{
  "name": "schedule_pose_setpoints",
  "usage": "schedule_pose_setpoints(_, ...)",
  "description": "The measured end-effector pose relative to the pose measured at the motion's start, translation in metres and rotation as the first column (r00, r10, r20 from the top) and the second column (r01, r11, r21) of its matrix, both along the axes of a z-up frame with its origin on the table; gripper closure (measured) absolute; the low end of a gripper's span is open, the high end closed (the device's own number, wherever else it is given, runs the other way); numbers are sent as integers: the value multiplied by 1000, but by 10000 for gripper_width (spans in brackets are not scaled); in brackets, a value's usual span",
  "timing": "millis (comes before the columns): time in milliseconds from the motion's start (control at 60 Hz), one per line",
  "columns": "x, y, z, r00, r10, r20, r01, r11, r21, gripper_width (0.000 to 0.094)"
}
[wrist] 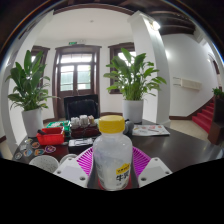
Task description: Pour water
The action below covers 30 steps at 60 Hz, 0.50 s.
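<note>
Big plants [133, 78] stand behind the dark desk [180, 148]. On it, the tongs [111, 170] squeeze a bottle [111, 155] with its yellow cap on. No water is poured yet. Cups [42, 162] wait nearby.

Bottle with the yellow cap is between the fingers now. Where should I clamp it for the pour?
Clamp the bottle on its straight labelled body, below the yellow cap, from the two sides where the fingers already flank it. It stands upright, so the pads probably seat squarely there; the neck narrows.
</note>
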State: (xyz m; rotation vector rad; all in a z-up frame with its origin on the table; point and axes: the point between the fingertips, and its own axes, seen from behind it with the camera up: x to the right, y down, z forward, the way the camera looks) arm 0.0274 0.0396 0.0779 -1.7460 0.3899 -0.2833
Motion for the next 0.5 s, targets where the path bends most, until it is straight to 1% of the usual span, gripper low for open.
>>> schedule_pose_setpoints(67, 0, 2, 0, 1000, 9, 2, -9, 1000, -14, 416)
schedule_pose_setpoints(183, 3, 2, -3, 999, 10, -35, -11, 999, -31, 351)
schedule_pose_setpoints(217, 2, 1, -3, 999, 13, -51, -15, 999, -35, 306)
schedule_pose_setpoints(250, 1, -1, -3, 998, 22, -63, -24, 999, -34, 226)
schedule_pose_setpoints(283, -1, -3, 0, 997, 34, -67, -35, 999, -24, 170)
schedule_pose_setpoints(383, -5, -16, 9, 997, 47, -61, -47, 999, -2, 175)
schedule_pose_setpoints(500, -23, -45, 3, 994, 97, -59, -100, 994, -39, 173)
